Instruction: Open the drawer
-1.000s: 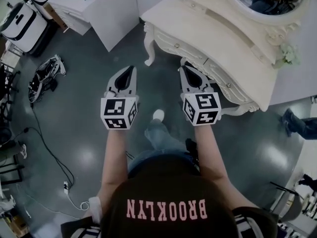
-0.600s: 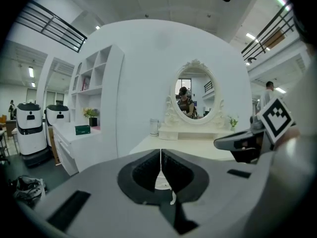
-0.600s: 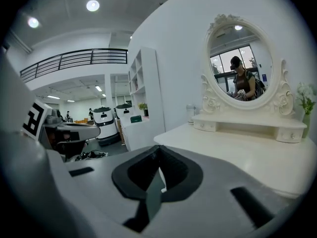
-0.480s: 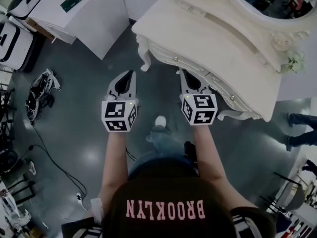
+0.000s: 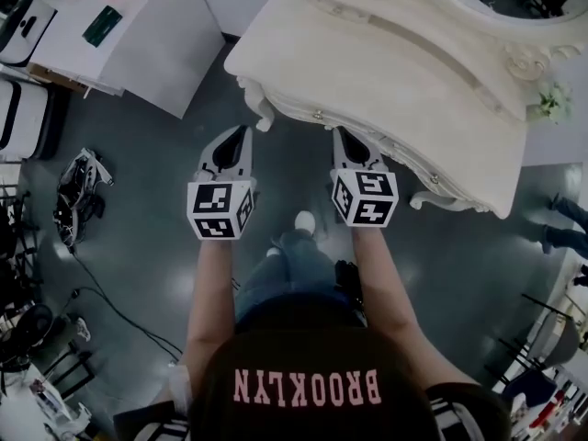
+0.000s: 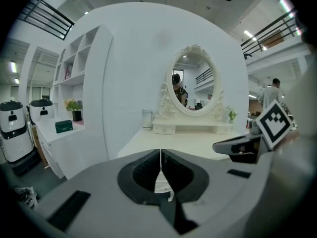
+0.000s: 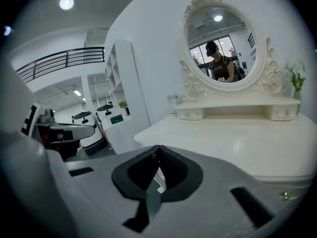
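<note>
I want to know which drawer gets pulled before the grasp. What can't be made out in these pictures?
- Head view: the dressing table hides its drawer seams under its overhanging top; only small knobs show.
- Left gripper view: the shut left hand-held gripper covers the table's front.
- Right gripper view: the shut right hand-held gripper covers the front; one knob is too small to detail.

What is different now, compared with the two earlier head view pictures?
The person has stepped closer to the dressing table, which slid left and down in the head view. The left gripper and the right gripper have come near its front edge, the left one by the corner leg. Nothing was taken hold of or let go. Both grippers stay shut and empty, and the drawer knob is untouched.
</note>
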{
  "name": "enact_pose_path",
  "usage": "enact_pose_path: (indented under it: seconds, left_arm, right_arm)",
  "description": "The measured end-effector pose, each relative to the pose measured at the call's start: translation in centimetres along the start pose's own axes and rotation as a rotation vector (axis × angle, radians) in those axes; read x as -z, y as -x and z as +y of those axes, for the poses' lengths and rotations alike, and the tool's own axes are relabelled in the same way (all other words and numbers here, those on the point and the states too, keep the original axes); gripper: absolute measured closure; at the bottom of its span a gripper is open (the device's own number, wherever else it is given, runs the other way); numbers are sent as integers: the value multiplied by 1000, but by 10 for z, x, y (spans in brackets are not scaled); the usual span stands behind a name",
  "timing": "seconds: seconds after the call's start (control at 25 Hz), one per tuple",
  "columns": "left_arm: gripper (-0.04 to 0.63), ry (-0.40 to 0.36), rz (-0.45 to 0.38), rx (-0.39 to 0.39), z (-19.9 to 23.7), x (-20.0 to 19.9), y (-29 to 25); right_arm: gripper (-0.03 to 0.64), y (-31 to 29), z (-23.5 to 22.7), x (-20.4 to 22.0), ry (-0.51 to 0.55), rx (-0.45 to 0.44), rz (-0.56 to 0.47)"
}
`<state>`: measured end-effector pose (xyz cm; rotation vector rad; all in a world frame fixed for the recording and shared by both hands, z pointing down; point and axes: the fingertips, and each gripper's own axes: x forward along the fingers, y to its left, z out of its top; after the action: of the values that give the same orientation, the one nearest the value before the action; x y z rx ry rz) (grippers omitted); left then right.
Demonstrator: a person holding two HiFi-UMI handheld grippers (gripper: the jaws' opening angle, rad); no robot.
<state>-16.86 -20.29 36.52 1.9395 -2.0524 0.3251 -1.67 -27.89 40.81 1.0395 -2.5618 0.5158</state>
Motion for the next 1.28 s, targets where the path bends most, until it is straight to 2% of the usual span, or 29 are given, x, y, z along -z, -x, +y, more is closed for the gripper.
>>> enact_pose_path:
  seconds: [0.28, 0.56, 0.88, 1.0, 1.28]
  left_arm:
    - [589, -9, 70, 90, -4, 24, -36]
    - [590, -47, 144, 237, 1, 47, -71]
    - [589, -69, 222, 373, 21, 74, -106]
    - [589, -70, 244, 412, 25, 85, -120]
    - [589, -55, 272, 462, 34, 101, -145]
  right_arm:
    - [618, -26, -14, 23, -41, 57, 37]
    - [618, -51, -22, 49, -51, 161, 90]
    - [616, -90, -12, 87, -82, 226, 164]
    - [534, -105, -17, 101, -117, 265, 198]
    - [497, -136, -35, 122, -148, 335, 245]
